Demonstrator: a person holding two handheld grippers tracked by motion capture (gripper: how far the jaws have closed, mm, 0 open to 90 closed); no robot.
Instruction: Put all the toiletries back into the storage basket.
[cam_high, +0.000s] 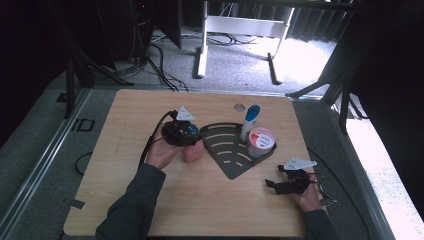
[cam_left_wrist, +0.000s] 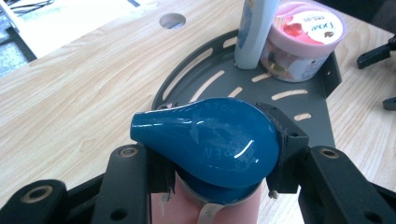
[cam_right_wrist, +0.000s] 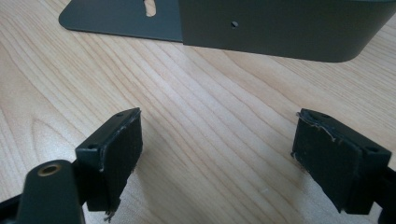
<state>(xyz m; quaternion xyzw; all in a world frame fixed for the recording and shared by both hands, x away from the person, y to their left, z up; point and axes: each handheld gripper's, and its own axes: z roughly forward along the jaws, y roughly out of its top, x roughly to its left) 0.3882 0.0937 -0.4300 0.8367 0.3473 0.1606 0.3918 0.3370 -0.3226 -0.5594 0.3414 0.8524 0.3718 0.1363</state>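
My left gripper (cam_high: 182, 132) (cam_left_wrist: 222, 154) is shut on a pink bottle (cam_high: 192, 152) (cam_left_wrist: 161, 207) with a blue flip cap (cam_left_wrist: 210, 140). It holds the bottle upright at the left edge of the dark fan-shaped tray (cam_high: 232, 165) (cam_left_wrist: 317, 116). In the left gripper view both jaws press the bottle just under the cap. My right gripper (cam_high: 274, 177) (cam_right_wrist: 217, 154) rests low over the wood near the table's front right. It is open, with nothing between its pads (cam_right_wrist: 119, 149), and faces the tray's outer wall (cam_right_wrist: 280, 28).
A white bottle with a blue cap (cam_high: 250, 122) (cam_left_wrist: 254, 28) and a pink tub (cam_high: 261, 141) (cam_left_wrist: 303, 32) stand at the tray's far right corner. A round hole (cam_high: 239, 107) (cam_left_wrist: 172, 20) sits near the table's far edge. Cables trail from both grippers.
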